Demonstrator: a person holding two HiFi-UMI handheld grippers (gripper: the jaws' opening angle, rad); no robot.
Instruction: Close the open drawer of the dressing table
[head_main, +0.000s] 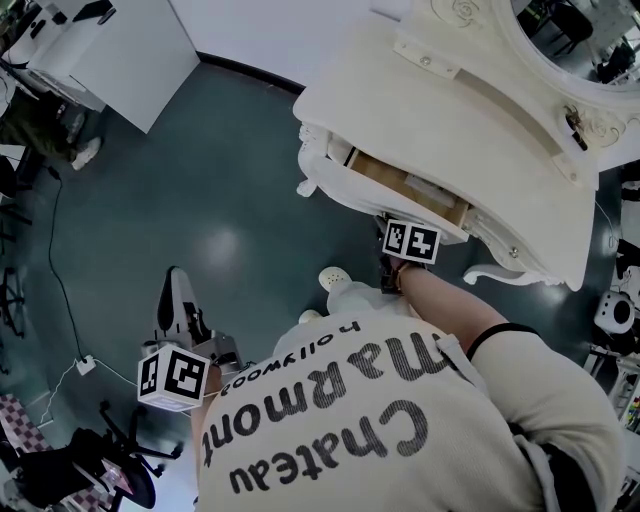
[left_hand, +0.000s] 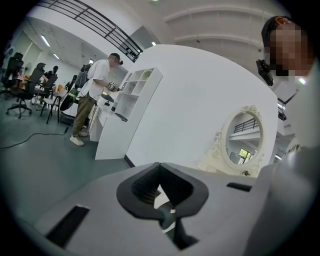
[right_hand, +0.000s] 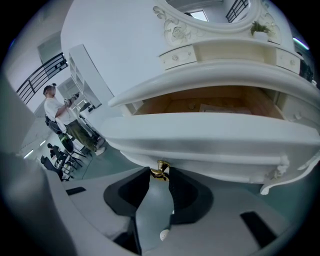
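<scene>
Right gripper view: my right gripper (right_hand: 159, 170) clamps the gold knob (right_hand: 160, 171) at the drawer's (right_hand: 210, 135) front edge; left gripper (left_hand: 160, 169) closed, over open floor (head_main: 200, 220).

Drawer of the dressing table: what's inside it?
A wooden floor with a pale flat sheet on it. The tabletop covers the rear; the drawer front, whose gold knob the right gripper clamps, hides the near strip.

- 1 dressing table (head_main: 470, 130) is shown, carrying 1 oval mirror (left_hand: 245, 140).
- 1 open drawer (right_hand: 200, 132) is counted, fitted with 1 gold knob (right_hand: 161, 167).
- 2 small upper drawers (right_hand: 176, 56) are seen above it.
- 2 grippers are counted: the left gripper (left_hand: 160, 172) and the right gripper (right_hand: 159, 176).
- 2 marker cubes (head_main: 412, 241) are seen, 1 per gripper.
- 1 white shelf unit (left_hand: 125, 110) is shown, with 1 standing person (left_hand: 95, 95) beside it.
- Seated figures farther back cannot be counted.
</scene>
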